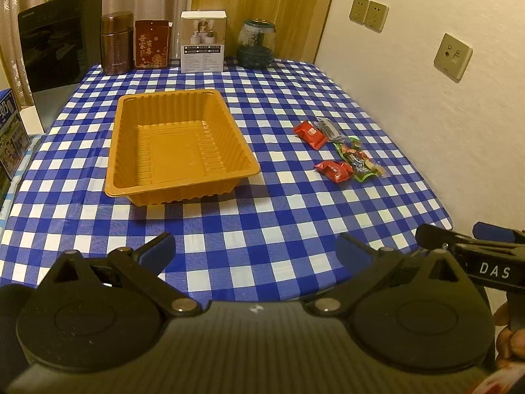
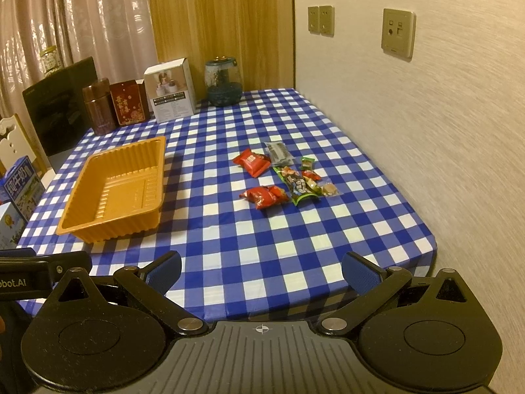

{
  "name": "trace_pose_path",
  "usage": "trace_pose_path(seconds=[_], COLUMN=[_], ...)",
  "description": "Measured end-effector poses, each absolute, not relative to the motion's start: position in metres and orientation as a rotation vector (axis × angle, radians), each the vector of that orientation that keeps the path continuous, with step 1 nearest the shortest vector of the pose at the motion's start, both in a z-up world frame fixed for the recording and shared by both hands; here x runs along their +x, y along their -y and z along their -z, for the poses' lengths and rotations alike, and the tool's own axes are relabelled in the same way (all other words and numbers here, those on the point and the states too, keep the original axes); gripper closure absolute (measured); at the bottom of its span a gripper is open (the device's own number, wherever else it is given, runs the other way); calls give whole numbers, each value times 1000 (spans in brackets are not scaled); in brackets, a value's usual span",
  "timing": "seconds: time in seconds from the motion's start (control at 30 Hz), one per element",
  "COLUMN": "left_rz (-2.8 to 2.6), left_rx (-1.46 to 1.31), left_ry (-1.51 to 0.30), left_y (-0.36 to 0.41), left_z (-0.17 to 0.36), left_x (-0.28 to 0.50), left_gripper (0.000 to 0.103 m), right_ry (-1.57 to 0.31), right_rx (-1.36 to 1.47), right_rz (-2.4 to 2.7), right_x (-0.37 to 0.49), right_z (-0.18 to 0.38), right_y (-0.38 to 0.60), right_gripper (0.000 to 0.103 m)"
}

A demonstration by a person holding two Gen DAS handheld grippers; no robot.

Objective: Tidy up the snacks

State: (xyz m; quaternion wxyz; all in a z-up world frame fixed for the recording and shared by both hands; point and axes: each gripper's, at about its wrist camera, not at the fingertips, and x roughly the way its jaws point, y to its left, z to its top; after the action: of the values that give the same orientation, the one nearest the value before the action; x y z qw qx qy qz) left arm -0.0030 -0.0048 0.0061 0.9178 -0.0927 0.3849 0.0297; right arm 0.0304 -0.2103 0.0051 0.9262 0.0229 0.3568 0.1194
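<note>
Our grippers wait at the table's near edge.
Left gripper (image 1: 255,249) and right gripper (image 2: 261,269) jaws spread; tray (image 1: 131,177) empty, snacks (image 2: 282,179) by the right edge.

The left claw (image 1: 255,249) is hovering with its jaws spread wide and nothing between its blue-padded fingers (image 1: 160,251). The right claw (image 2: 261,267) is hanging likewise, jaws wide apart and empty, beside the left one, its tips showing at the left camera's right edge. Fingers of a hand (image 1: 508,335) are gripping behind it.
</note>
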Motion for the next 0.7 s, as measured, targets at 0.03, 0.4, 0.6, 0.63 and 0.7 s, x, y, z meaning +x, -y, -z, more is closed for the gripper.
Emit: trace_pose_path(seconds=[0.03,0.4,0.6,0.63,0.7], left_rz=[-61,-59,-56,-56,-56], left_rx=[-191,-192,-189,-188,-188], left_ry=[-791,-792,-790,-791,-791], left_y=[5,5,7,7,7], left_z=[-6,-7,-7,-7,-7], left_x=[-3,-3,-4,-4,-4], left_gripper=[0,0,0,0,0], right_ry=[-732,-731,-730,-730,-731], right_rx=[47,48,49,49,49], right_rz=[-244,-243,-243,-243,-243], right_x=[30,30,30,30,30], right_z=[-5,-5,-5,-5,-5], right_y=[209,209,209,209,209], right_gripper=[0,0,0,0,0])
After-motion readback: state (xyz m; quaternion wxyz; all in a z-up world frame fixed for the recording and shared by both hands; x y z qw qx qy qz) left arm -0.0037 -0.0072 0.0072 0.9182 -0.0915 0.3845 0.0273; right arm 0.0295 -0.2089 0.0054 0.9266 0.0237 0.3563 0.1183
